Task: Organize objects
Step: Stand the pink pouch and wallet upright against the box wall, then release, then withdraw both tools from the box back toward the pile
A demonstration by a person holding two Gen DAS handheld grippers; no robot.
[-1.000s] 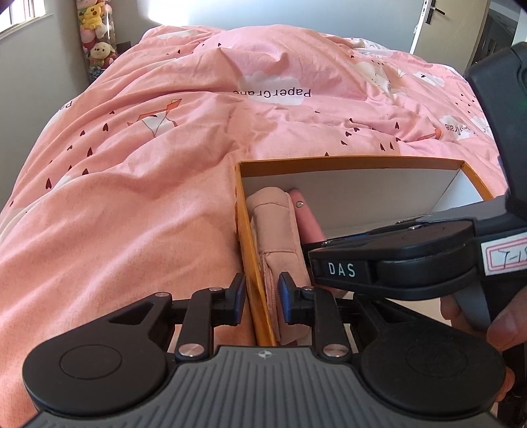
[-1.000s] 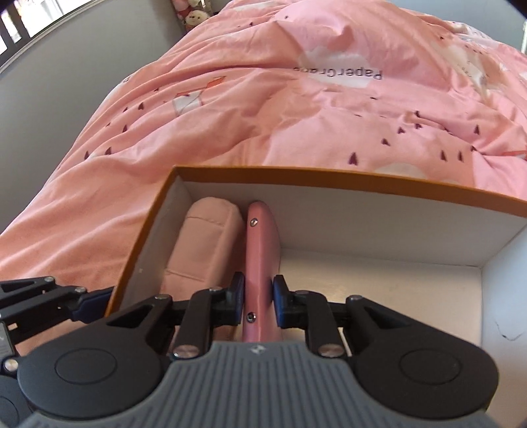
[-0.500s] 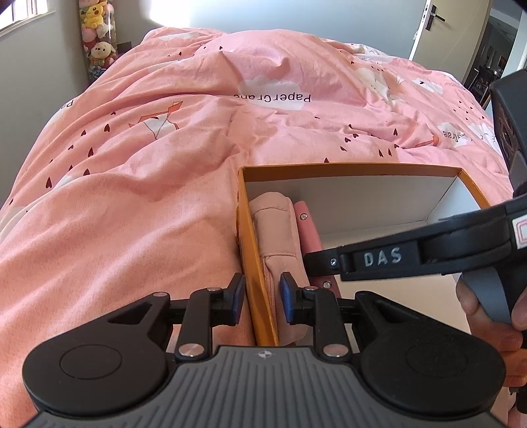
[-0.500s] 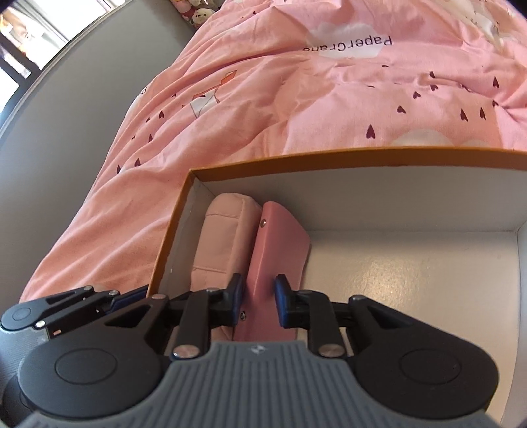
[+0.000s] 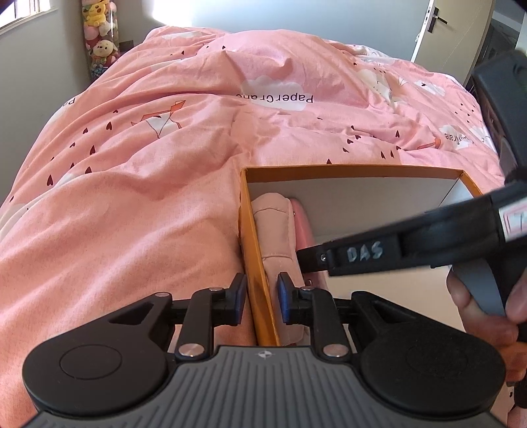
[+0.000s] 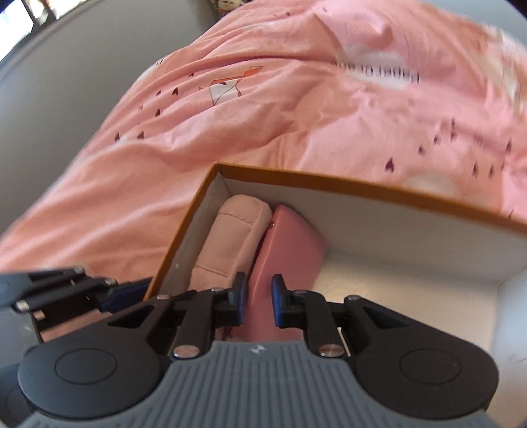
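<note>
Left gripper: my jaws straddle the left wall of the orange box – one pad outside against the bedspread side, the other inside next to the pale pouch. There's a visible gap on both sides of the cardboard, so I'm parted, not pinching it.

Right gripper: down inside the box, pads on either side of the pink wallet. I can see slivers of space between pads and wallet, so the jaws look slightly apart, not clamping. This view is a bit motion-blurred, so take that loosely.

Pale pouch: soft quilted thing, standing on edge, pressed right against the box's left inner wall, far end near the back corner.

Pink wallet: also on edge, just beside the pouch on its right, touching it, tilted a little so it leans toward the pouch. Small metal stud visible near its top.

Orange box: sitting on the pink duvet – white inside, the right part of its floor bare.

Background: plush toys stacked in the far left corner, a door at far right.

Right hand: fingers wrapped on my right gripper's trigger, seen from the left camera.
</note>
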